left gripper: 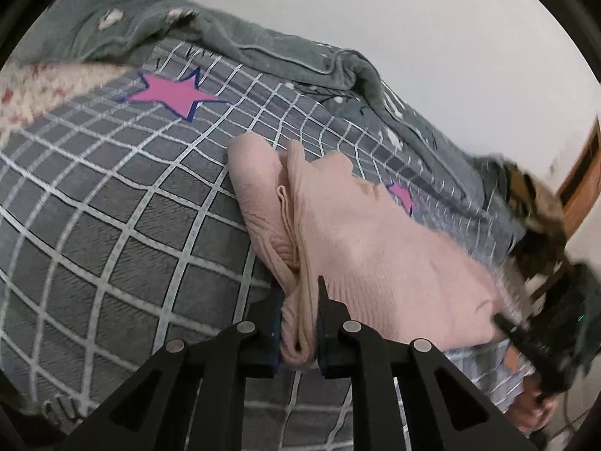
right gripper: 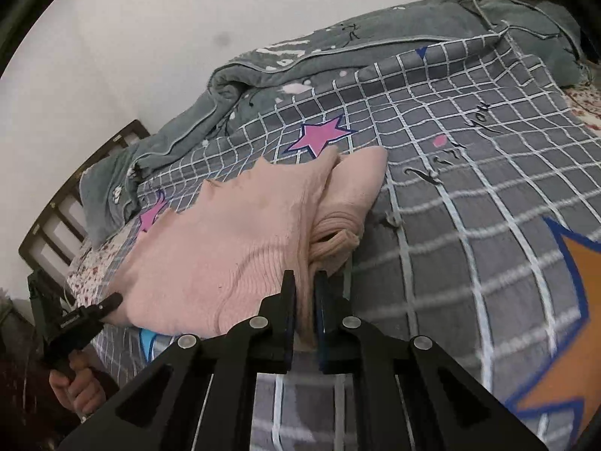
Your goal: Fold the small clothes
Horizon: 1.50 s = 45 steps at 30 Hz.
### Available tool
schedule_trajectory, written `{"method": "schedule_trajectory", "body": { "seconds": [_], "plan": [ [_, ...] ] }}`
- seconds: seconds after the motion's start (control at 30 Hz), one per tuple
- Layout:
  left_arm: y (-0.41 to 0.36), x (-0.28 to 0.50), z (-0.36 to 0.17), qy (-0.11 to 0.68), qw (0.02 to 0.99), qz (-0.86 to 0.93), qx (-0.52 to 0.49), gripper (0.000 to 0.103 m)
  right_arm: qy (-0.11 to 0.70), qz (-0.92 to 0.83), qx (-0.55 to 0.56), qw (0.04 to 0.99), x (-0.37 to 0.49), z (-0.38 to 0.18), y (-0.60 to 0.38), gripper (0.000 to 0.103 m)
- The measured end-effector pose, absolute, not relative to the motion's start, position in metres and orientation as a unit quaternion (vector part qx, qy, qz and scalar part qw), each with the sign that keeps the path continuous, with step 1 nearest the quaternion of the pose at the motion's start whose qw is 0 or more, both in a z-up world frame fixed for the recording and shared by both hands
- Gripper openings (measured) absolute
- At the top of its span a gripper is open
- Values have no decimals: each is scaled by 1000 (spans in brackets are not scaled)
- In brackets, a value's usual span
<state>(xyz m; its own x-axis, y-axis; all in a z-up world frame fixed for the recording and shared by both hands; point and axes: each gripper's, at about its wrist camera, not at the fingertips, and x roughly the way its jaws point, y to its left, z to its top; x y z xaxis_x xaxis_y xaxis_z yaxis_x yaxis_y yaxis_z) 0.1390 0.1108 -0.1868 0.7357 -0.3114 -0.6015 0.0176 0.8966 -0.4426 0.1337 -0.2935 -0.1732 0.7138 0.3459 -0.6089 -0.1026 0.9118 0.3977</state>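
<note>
A pale pink knit sweater (left gripper: 360, 240) lies partly folded on a grey checked bed cover (left gripper: 112, 206). My left gripper (left gripper: 298, 293) is shut on a bunched edge of the sweater. My right gripper shows at the far right of the left wrist view (left gripper: 505, 325), at the sweater's other edge. In the right wrist view the same sweater (right gripper: 240, 240) spreads to the left, and my right gripper (right gripper: 305, 285) is shut on a fold of its edge. My left gripper (right gripper: 112, 302) shows there at the lower left, pinching the sweater's other corner.
A grey quilt (right gripper: 338, 49) is bunched along the back of the bed by a white wall. Pink stars (left gripper: 172, 94) mark the cover. A dark wooden bed rail (right gripper: 67, 203) stands at the left of the right wrist view. A floral sheet (left gripper: 33, 94) shows at the cover's edge.
</note>
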Motion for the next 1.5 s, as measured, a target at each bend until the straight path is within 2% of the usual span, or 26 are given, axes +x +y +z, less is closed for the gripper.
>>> {"method": "schedule_trajectory", "body": {
  "seconds": [0.1, 0.2, 0.3, 0.33, 0.4, 0.53, 0.67, 0.83, 1.2, 1.5],
  "plan": [
    [108, 138, -186, 358, 910, -84, -190, 18, 354, 105, 146, 918, 119, -173, -293, 6],
    [115, 141, -186, 364, 906, -74, -201, 30, 354, 86, 137, 921, 112, -174, -296, 7],
    [121, 148, -187, 370, 900, -74, -218, 36, 338, 73, 145, 927, 107, -165, -301, 8],
    [122, 151, -188, 374, 898, -73, -222, 48, 334, 75, 149, 928, 106, -163, -302, 8],
    [125, 157, -190, 374, 895, -70, -232, 62, 331, 78, 145, 929, 108, -157, -296, 9],
    [124, 163, -187, 370, 897, -69, -233, 62, 326, 96, 84, 937, 118, -150, -248, 16],
    [124, 166, -189, 372, 897, -67, -230, 62, 318, 136, 30, 938, 128, -152, -191, 17],
    [131, 172, -190, 374, 897, -63, -226, 62, 336, 144, 18, 931, 157, -171, -142, 17],
    [143, 184, -202, 370, 894, -78, -242, 64, 354, 88, 40, 930, 216, -188, -121, 17],
    [146, 187, -206, 366, 886, -96, -270, 64, 331, 73, -3, 941, 203, -189, -108, 17]
  ]
}}
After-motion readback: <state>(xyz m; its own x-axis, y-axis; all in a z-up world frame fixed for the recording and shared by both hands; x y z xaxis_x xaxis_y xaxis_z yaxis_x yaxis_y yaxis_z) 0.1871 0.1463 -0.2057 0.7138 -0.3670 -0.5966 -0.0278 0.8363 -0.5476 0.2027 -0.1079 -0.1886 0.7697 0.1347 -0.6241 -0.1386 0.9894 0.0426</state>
